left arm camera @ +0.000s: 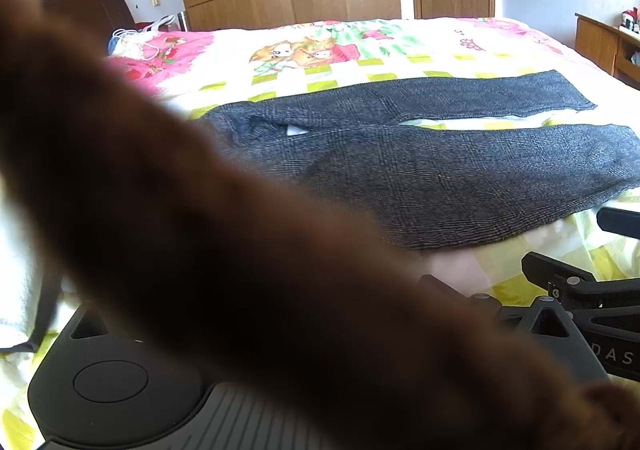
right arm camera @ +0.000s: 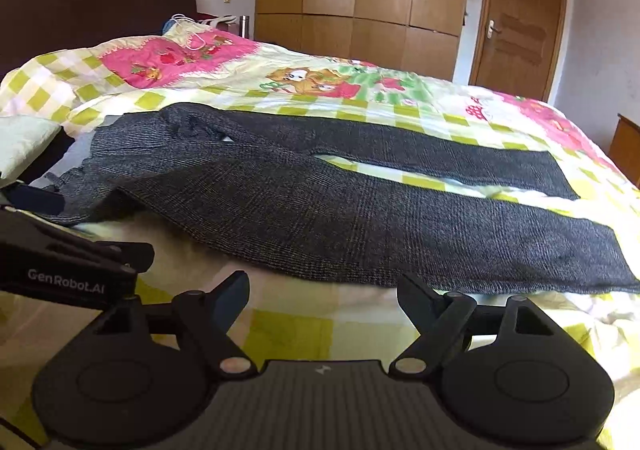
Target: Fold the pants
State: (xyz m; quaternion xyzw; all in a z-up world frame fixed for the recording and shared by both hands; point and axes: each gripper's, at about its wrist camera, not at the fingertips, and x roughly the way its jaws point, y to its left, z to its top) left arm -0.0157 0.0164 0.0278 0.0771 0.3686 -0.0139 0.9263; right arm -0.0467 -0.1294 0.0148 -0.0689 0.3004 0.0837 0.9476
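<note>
Pants point(right arm camera: 320, 205) flat on bed point(right arm camera: 360, 97), no fold yet; right claw point(right arm camera: 324, 290) released, left claw state unclear.

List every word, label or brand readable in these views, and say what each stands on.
"GenRobot.AI": white print on the left tongs' black body, right wrist view.
"DAS": pale letters on the right tongs' body, cut off at the left wrist view's edge.
No readable text on the pants or the quilt.

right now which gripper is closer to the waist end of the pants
Left. The left gripper sits just beside the waist end; the right gripper, open, hangs before the middle of the near leg.
</note>
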